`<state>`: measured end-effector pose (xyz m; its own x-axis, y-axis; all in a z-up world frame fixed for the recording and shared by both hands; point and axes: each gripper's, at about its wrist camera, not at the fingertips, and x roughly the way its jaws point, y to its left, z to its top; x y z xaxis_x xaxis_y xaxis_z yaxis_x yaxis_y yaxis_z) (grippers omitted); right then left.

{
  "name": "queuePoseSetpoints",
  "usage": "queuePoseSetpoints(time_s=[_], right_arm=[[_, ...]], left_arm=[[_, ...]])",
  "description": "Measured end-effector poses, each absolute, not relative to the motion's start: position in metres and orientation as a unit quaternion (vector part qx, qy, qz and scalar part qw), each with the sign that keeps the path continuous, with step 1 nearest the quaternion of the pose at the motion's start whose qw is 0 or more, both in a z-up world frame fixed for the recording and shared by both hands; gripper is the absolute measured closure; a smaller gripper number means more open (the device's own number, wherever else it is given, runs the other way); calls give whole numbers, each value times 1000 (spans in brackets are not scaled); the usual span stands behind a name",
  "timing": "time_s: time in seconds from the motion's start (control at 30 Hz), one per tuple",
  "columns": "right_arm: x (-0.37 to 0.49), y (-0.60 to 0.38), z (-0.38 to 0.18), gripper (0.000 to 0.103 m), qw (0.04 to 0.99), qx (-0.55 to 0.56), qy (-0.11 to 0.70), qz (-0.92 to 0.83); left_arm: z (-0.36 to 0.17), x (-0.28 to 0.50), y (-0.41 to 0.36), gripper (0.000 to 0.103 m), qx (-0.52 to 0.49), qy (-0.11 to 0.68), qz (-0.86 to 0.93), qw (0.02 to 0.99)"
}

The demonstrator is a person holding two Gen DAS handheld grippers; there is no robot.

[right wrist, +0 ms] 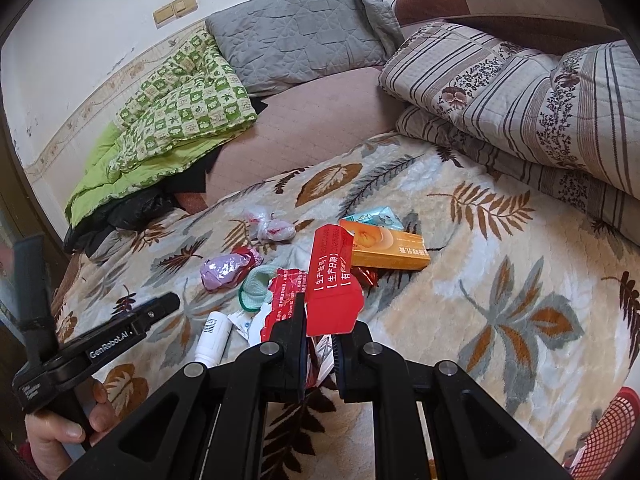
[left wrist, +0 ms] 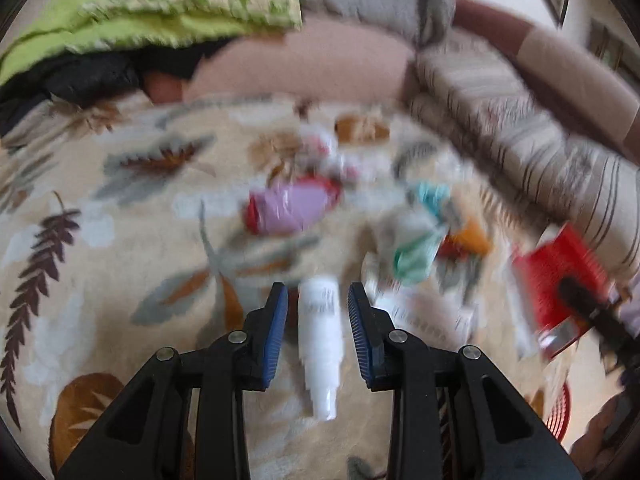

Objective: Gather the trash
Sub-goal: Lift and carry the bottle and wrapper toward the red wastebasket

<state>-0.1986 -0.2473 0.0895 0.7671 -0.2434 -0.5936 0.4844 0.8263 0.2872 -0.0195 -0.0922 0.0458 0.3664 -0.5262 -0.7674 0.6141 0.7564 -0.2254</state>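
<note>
Trash lies on a leaf-patterned blanket (right wrist: 500, 280). My left gripper (left wrist: 318, 304) is open with a small white bottle (left wrist: 322, 340) lying between its blue pads, not gripped; the bottle also shows in the right wrist view (right wrist: 214, 336). My right gripper (right wrist: 320, 332) is shut on a torn red carton (right wrist: 332, 284) and holds it above the blanket; the carton shows at the right of the left wrist view (left wrist: 556, 280). A purple wrapper (right wrist: 226, 270), a mint cup (right wrist: 256, 286), an orange box (right wrist: 386, 250) and a knotted clear bag (right wrist: 270, 226) lie beyond.
A red mesh basket (right wrist: 612, 436) sits at the lower right, off the blanket. Striped folded quilts (right wrist: 520, 96) are stacked on the right, a grey pillow (right wrist: 296, 32) at the back, a green checked quilt (right wrist: 180, 100) on the left. The left wrist view is blurred.
</note>
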Motion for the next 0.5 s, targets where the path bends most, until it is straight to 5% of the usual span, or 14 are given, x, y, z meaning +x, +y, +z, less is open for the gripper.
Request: queuePoseSetpoints(time_s=[0.5], right_arm=[[-196,-249,86,92,913,225,279,-196]], left_arm=[[21,-29,-117,74,99,452,-337,820]])
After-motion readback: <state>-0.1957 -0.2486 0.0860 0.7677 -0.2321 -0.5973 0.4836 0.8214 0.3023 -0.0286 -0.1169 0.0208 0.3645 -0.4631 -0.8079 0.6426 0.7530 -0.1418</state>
